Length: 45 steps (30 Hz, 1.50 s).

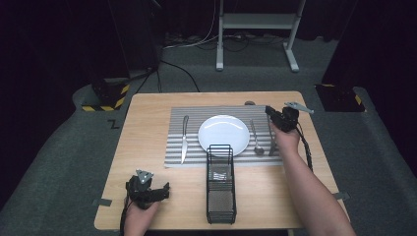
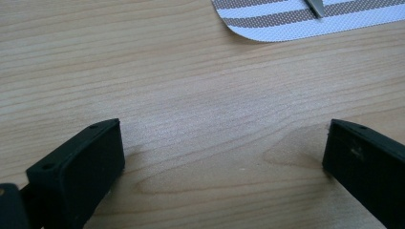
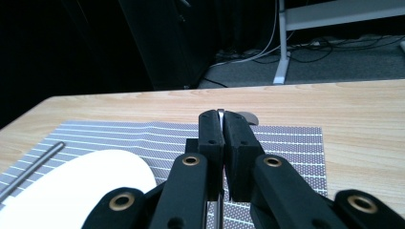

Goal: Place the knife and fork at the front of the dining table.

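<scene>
**Right hand-held gripper clamped on the fork, lift from the mat pending**

We read the step as the pick-up of a piece of cutlery at the right of the place setting. In the right gripper view the right hand-held gripper (image 3: 220, 125) has its jaws pressed together on a thin metal strip, which we take for the fork (image 1: 272, 140) handle; from the high view that fork lies on the striped placemat (image 1: 194, 118), just right of the spoon (image 1: 255, 137), with the right hand-held gripper (image 1: 275, 118) over its far end.

The fork looks slim, flat and shiny steel; tines are too small to make out. Only a narrow edge sits between the jaws, so we judge the grip could let it pivot.

Left hand-held gripper (image 1: 164, 189) rests at the near left corner of the bench (image 1: 147, 108), jaws wide apart, nothing between them, over bare wood.

Next move, as we judge it: raise the fork straight off the mat, clear the spoon and the white plate (image 1: 223, 135), then swing toward the black wire caddy (image 1: 220, 184) standing near the front edge. The knife (image 1: 184, 140) at the plate's left lies untouched.
</scene>
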Each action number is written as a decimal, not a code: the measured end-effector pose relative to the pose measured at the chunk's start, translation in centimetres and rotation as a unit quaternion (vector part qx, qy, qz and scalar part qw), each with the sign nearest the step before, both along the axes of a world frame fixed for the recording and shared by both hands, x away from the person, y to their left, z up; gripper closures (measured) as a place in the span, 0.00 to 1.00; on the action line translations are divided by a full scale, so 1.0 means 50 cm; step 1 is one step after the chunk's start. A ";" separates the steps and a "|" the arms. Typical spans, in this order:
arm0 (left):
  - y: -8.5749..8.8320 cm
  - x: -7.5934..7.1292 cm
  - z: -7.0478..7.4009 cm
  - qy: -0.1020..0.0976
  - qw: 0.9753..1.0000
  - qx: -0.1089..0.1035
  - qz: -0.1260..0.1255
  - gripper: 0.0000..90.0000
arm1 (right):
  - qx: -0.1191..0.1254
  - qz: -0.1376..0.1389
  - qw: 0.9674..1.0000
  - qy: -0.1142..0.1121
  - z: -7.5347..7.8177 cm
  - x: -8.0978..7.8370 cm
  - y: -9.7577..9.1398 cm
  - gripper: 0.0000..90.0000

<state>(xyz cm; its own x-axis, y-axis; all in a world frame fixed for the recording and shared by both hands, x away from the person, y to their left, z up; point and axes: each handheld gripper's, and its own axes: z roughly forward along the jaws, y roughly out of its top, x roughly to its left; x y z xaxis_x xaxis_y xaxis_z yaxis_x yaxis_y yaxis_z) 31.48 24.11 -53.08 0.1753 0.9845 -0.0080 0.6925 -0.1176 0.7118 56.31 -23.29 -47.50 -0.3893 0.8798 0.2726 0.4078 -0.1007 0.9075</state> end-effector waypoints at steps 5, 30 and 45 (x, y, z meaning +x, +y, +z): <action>0.000 0.001 0.000 0.001 1.000 -0.001 -0.002 0.01 | -0.018 -0.005 1.000 0.010 -0.004 0.011 0.007 0.96; 0.000 0.004 0.000 0.000 1.000 -0.002 -0.010 0.01 | -0.034 -0.027 0.998 0.044 -0.015 0.039 0.002 0.90; -0.002 0.002 0.000 0.000 1.000 0.002 -0.012 0.01 | -0.131 -0.036 0.990 0.049 -0.015 -0.040 -0.021 0.94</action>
